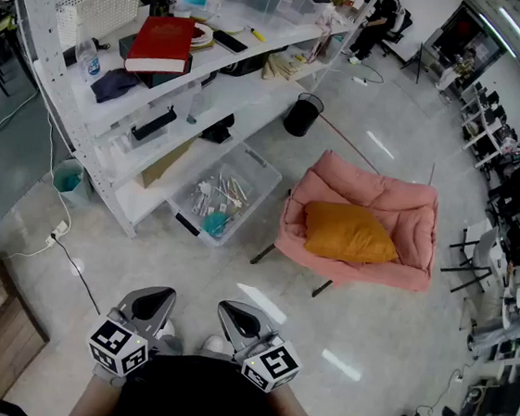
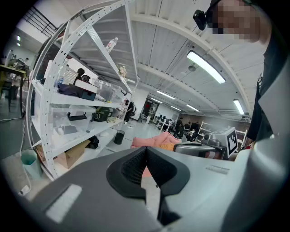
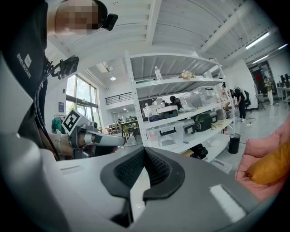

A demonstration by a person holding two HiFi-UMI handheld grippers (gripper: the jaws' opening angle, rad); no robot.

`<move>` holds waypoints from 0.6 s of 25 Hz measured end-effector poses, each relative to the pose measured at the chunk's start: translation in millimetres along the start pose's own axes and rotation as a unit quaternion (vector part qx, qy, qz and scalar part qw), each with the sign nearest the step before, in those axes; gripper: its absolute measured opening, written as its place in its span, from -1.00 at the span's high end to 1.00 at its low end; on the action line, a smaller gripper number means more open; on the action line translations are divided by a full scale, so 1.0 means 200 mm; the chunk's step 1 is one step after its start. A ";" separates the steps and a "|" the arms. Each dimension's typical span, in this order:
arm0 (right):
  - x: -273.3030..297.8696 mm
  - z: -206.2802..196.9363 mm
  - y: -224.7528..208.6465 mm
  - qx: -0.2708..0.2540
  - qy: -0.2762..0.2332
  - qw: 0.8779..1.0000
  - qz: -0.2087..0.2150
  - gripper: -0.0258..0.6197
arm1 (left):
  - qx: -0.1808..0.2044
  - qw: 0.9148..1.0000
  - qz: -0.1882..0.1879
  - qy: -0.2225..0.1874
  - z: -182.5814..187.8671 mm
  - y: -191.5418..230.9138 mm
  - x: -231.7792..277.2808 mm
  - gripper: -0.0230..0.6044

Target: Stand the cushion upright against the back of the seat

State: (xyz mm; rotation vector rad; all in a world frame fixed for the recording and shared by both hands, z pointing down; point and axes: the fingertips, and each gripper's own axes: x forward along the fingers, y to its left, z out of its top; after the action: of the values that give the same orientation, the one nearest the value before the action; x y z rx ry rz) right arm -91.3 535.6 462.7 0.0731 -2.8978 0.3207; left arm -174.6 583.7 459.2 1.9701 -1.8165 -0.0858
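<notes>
Left of the pink seat [image 1: 400,204], well apart from it, a tall white shelf rack [image 1: 109,143] takes up the upper left of the head view, loaded with boxes and gear. The seat itself is a low padded chair on thin dark legs, standing alone on the pale floor. Between rack and seat, nearer the rack's foot, sits a clear plastic bin [image 1: 257,167] holding small odds and ends. The orange cushion [image 1: 348,233] lies flat in the middle of the seat, on its pad. A black waste bin [image 1: 301,115] stands beyond the seat's left corner, by the rack. A red book [image 1: 162,44] rests on an upper shelf. Nearest the person, well short of the seat, the left gripper [image 1: 151,304] and right gripper [image 1: 240,321] hang side by side over bare floor — each with its jaws pressed together and nothing between them.
</notes>
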 end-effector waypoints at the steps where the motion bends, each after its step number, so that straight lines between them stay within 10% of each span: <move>1: 0.01 0.00 0.00 0.000 0.000 1.000 -0.004 0.91 | 0.001 1.000 -0.004 0.002 -0.01 0.01 0.00 0.89; 15: 0.13 0.02 -0.02 0.030 -0.029 0.997 -0.072 0.91 | 0.016 0.998 -0.056 0.023 0.01 0.15 0.01 0.89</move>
State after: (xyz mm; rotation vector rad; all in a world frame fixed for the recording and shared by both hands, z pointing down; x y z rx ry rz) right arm -116.9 530.0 465.9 0.3051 -2.9198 0.3869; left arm -203.0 581.2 468.1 2.0797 -1.6878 -0.0469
